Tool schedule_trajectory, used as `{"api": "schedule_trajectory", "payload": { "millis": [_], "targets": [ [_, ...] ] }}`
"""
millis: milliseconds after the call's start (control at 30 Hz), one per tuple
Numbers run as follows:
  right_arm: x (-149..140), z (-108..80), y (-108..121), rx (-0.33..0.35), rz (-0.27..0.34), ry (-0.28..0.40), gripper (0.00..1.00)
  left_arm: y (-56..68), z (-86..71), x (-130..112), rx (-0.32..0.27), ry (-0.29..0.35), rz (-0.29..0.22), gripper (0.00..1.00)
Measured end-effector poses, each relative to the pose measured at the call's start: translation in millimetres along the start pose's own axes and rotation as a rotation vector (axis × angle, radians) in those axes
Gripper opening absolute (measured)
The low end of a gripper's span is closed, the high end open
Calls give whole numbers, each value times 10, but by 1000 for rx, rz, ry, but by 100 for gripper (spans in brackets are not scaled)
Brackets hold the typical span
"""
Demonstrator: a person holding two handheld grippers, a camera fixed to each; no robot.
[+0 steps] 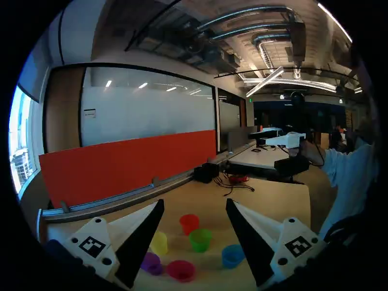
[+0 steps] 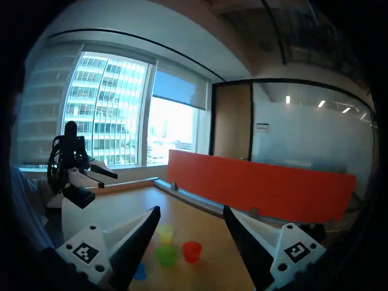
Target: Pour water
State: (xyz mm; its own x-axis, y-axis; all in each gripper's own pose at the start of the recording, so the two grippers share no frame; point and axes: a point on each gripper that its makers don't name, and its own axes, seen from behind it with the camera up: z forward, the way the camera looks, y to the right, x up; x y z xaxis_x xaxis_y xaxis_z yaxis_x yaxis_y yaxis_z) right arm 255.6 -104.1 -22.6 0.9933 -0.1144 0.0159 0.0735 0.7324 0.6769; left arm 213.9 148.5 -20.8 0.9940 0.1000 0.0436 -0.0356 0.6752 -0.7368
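1. the left gripper [image 1: 194,201] hangs above the table [image 1: 276,199], its jaws wide apart with nothing between them.
2. the right gripper [image 2: 191,207] is also spread and empty, held up over the same table.
3. the cups stand upright in a close cluster on the table below both grippers: red cup [image 1: 189,223], green cup [image 1: 200,239], yellow cup [image 1: 160,242], blue cup [image 1: 233,255], purple cup [image 1: 151,263], pink cup [image 1: 180,270].
4. i cannot tell from here which cup holds water.
5. they look like small, thin plastic cups, so probably light, smooth and easy to tip or squash.
6. the best hold is likely across the side wall at about mid-height with a gentle squeeze, since a hard pinch could buckle the wall and spill.
7. the neighbours crowd in, so an outer cup such as the blue one gives the fingers more room.
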Motion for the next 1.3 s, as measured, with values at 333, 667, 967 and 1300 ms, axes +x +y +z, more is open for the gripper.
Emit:
{"api": "schedule_trajectory", "payload": {
  "millis": [333, 667, 967, 1300],
  "targets": [
    [-104, -36, -22, 52, -15, -67, 100, 68, 48, -30, -42, -18, 6, 94],
    [-283, -85, -41, 94, -44, -141, 100, 192, 70, -275, -93, -81, 21, 94],
    [-500, -106, -57, 131, -68, -220, 100, 347, 98, -535, -133, -149, 62, 94],
    [-757, -148, -3, 146, -93, -309, 100, 496, 127, -780, -181, -206, 73, 94]
  ]
}}
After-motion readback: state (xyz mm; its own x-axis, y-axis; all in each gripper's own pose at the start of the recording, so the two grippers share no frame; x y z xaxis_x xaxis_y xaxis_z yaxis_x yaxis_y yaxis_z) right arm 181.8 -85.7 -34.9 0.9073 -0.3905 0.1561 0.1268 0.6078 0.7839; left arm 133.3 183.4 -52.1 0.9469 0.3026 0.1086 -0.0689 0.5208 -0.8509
